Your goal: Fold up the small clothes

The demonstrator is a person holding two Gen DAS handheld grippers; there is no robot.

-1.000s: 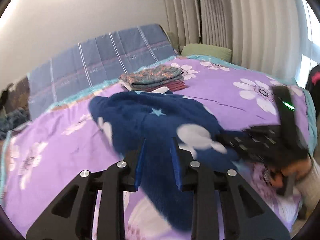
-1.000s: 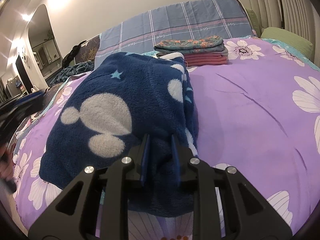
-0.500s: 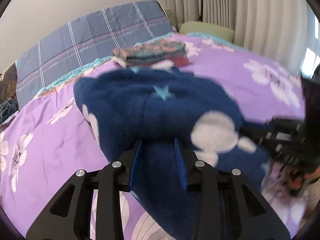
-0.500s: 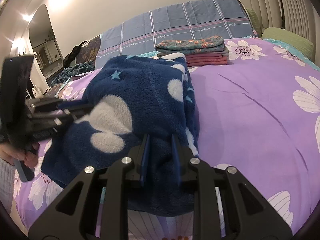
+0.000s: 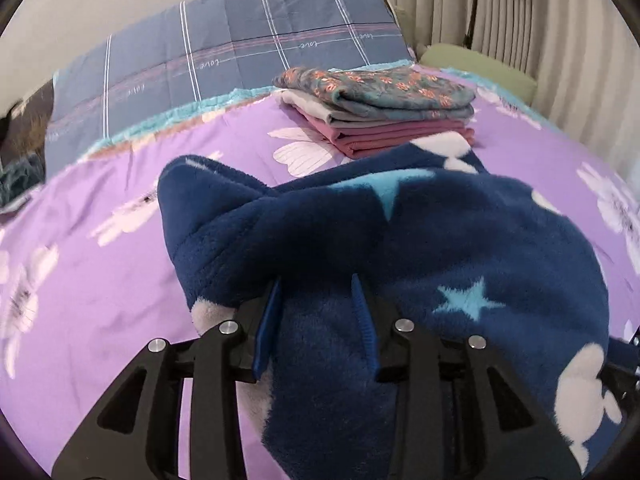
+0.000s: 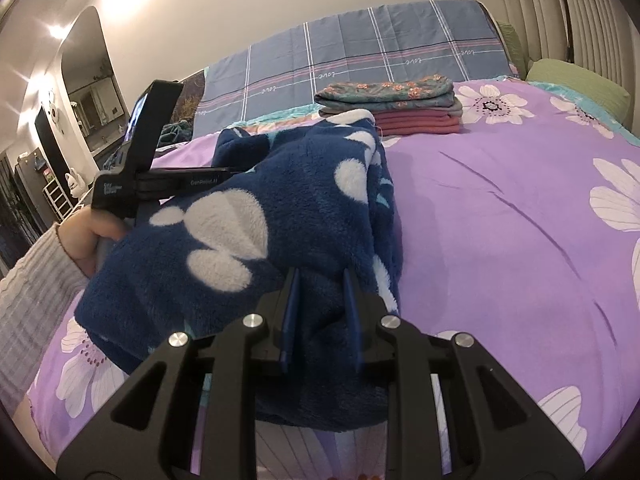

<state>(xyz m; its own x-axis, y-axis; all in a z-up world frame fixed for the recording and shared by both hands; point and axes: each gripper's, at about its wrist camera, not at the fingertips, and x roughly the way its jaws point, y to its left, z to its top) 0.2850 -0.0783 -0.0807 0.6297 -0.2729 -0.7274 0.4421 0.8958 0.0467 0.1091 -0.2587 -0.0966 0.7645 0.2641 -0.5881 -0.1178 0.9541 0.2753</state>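
A navy fleece garment with white blobs and light blue stars lies bunched on the purple flowered bedspread. My left gripper is shut on its near edge and holds that edge up over the rest of the garment. In the right wrist view the same garment fills the middle. My right gripper is shut on its near right edge. The left gripper's body shows at the left of the right wrist view, its fingers buried in the fleece.
A stack of folded clothes, floral on top and pink below, sits at the far side of the bed; it also shows in the right wrist view. A blue checked blanket covers the headboard. A green pillow lies far right. Curtains hang behind.
My left gripper has carried its edge of the fleece to the right, over the garment towards the right gripper. The right gripper has stayed in place, still gripping.
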